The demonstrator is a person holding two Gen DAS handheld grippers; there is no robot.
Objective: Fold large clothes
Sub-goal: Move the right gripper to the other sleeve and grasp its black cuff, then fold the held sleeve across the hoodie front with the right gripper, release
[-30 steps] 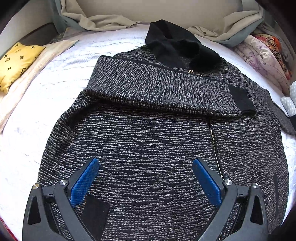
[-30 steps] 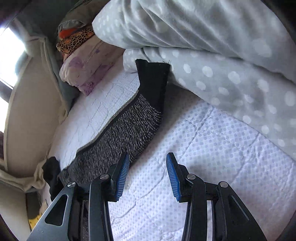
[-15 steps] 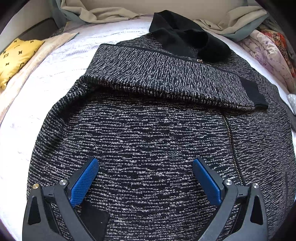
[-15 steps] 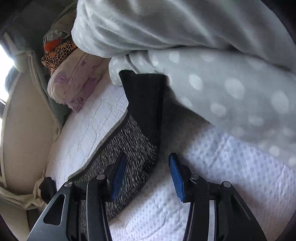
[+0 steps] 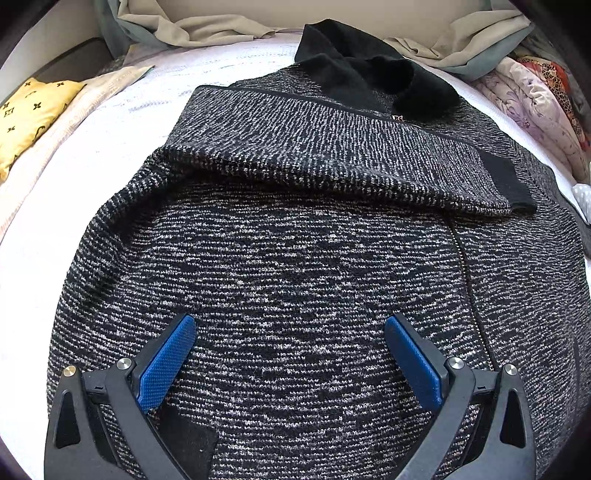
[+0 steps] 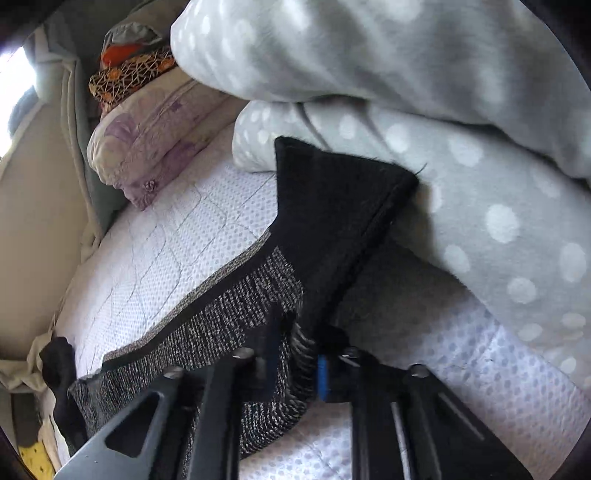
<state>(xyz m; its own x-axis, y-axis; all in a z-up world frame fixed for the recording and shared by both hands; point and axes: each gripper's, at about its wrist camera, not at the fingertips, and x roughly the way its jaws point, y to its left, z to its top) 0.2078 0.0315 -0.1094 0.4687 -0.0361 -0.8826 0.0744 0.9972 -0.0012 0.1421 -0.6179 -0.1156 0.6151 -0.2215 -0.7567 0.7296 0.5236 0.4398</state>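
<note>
A black-and-white knitted jacket (image 5: 295,258) with a black furry collar (image 5: 369,74) lies flat on the white mattress (image 5: 92,166). One sleeve (image 5: 332,147) is folded across its chest. My left gripper (image 5: 290,321) hovers open over the jacket's lower body, with nothing between its blue pads. In the right wrist view the other sleeve (image 6: 240,306) stretches out, its black cuff (image 6: 332,206) lying against a dotted blanket. My right gripper (image 6: 297,350) is closing, its pads pinching the sleeve's knit fabric just short of the cuff.
A grey polka-dot blanket (image 6: 443,166) is heaped right beside the cuff. Floral bedding (image 6: 147,147) lies at the mattress edge. A yellow cushion (image 5: 29,114) sits at the far left, and beige cloth (image 5: 207,29) is bunched along the headboard.
My right gripper moved onto the outstretched sleeve and its jaws closed on the fabric near the cuff. The left gripper sank a little toward the jacket and stayed open.
</note>
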